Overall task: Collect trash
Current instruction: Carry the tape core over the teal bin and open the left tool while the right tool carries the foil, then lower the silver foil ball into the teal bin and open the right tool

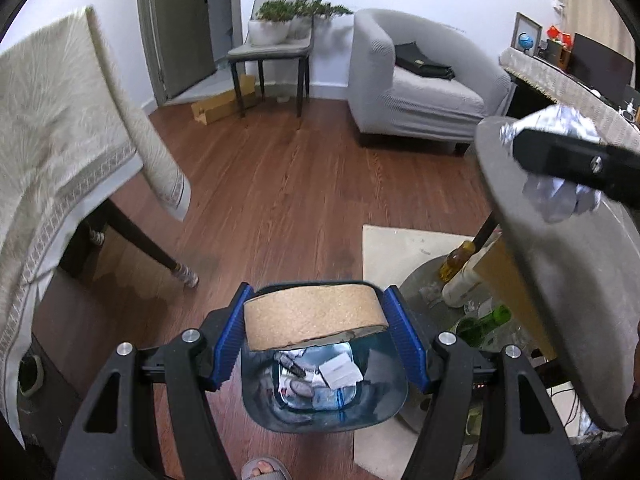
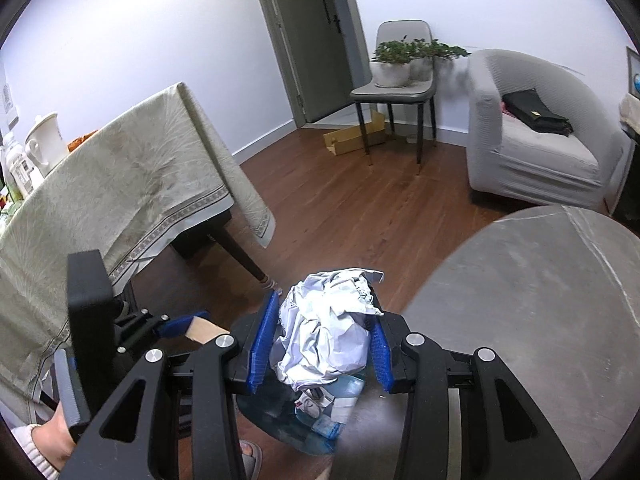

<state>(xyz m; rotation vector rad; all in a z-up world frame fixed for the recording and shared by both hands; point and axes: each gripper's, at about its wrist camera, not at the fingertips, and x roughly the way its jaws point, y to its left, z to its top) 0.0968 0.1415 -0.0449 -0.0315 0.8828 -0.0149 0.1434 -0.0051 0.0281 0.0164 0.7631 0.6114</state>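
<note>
My left gripper point(image 1: 316, 316) is shut on a brown cardboard tape roll point(image 1: 314, 312), held between its blue pads right above a blue trash bin point(image 1: 372, 396) that holds papers and wrappers. My right gripper point(image 2: 322, 332) is shut on a crumpled white paper wad point(image 2: 328, 328), also hanging over the trash bin point(image 2: 272, 416) on the wooden floor. In the left wrist view the right gripper point(image 1: 576, 164) shows at the right edge with the paper wad point(image 1: 556, 200). The left gripper point(image 2: 180, 326) appears at lower left in the right wrist view, tape roll point(image 2: 202, 330) partly visible.
A round grey table point(image 2: 540, 300) stands right of the bin, with bottles point(image 1: 460, 276) on a lower shelf beneath it. A cloth-covered table point(image 2: 120, 200) is on the left, its leg point(image 1: 160, 256) near the bin. A chair with plants point(image 1: 280, 40) and a grey armchair point(image 1: 420, 80) stand farther back. A foot in a sandal point(image 1: 264, 470) is below.
</note>
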